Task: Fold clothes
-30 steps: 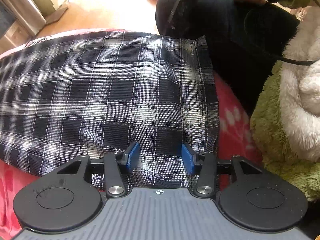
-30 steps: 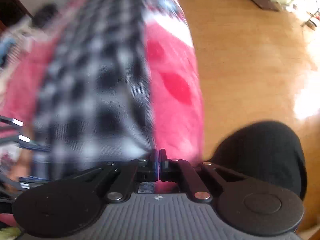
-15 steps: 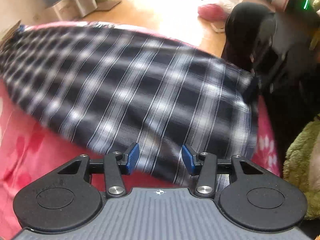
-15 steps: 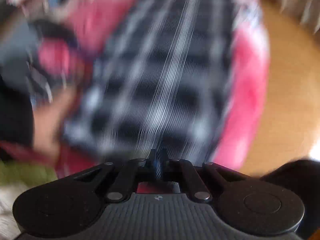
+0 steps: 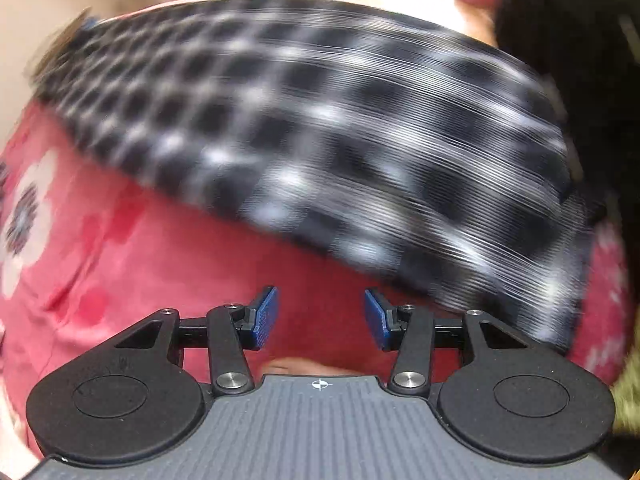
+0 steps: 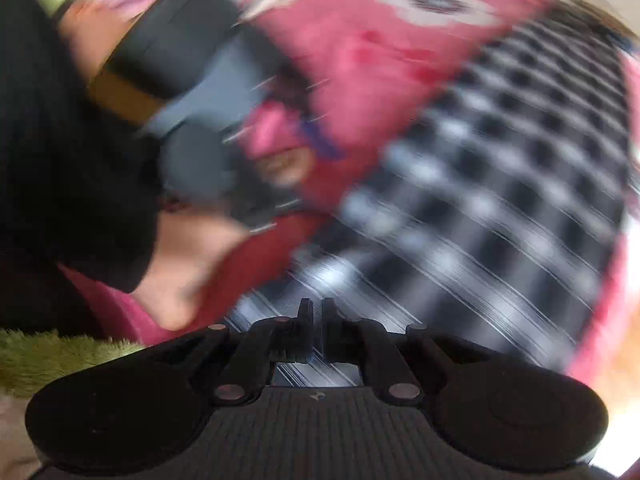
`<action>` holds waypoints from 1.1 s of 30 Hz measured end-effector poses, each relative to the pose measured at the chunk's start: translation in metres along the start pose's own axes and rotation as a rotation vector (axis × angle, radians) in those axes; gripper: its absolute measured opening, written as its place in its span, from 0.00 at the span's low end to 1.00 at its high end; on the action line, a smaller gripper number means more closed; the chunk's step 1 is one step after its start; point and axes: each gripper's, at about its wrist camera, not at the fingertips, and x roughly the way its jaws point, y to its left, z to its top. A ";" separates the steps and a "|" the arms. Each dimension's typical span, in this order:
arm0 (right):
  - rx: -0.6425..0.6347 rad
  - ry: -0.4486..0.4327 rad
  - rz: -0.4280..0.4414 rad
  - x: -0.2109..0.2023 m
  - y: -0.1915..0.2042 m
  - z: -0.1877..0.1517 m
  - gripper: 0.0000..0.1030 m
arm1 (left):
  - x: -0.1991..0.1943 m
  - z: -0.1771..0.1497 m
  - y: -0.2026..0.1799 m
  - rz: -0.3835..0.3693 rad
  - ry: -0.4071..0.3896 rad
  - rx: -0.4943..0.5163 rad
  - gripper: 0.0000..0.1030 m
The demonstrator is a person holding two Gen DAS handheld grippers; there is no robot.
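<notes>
A navy-and-white plaid cloth [image 5: 360, 140] lies spread flat across a red flowered bedspread [image 5: 140, 260], heavily blurred in both views. My left gripper [image 5: 320, 314] is open over bare bedspread, just short of the cloth's near edge, with nothing between its blue pads [image 5: 266, 312]. In the right wrist view the plaid cloth [image 6: 500, 200] runs away to the upper right from my right gripper [image 6: 316, 306]. That gripper is closed to a thin slit at the cloth's near end, and fabric also shows under its linkage.
A person's hand [image 6: 188, 280] and black sleeve [image 6: 72, 160] hold the other tool at the left of the right wrist view. A green fluffy blanket [image 6: 48, 356] lies at the lower left. Dark clothing [image 5: 580, 40] fills the top right of the left wrist view.
The left gripper has drawn back off the plaid cloth onto bare bedspread, still open. The right view has swung and rolled, so the cloth now runs off to the upper right.
</notes>
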 end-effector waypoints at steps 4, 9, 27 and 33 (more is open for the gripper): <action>-0.214 0.223 0.082 0.038 0.015 -0.021 0.04 | -0.001 0.005 0.022 0.001 -0.021 -0.094 0.46; -0.256 0.125 0.146 0.002 0.011 -0.002 0.04 | 0.001 0.002 0.025 -0.005 -0.030 -0.159 0.46; 0.277 -0.131 -0.095 -0.010 -0.117 0.033 0.05 | -0.003 0.031 0.039 -0.120 -0.318 -0.311 0.53; 0.540 -0.078 -0.248 0.009 -0.161 0.014 0.04 | 0.035 0.032 0.020 -0.165 -0.231 -0.306 0.54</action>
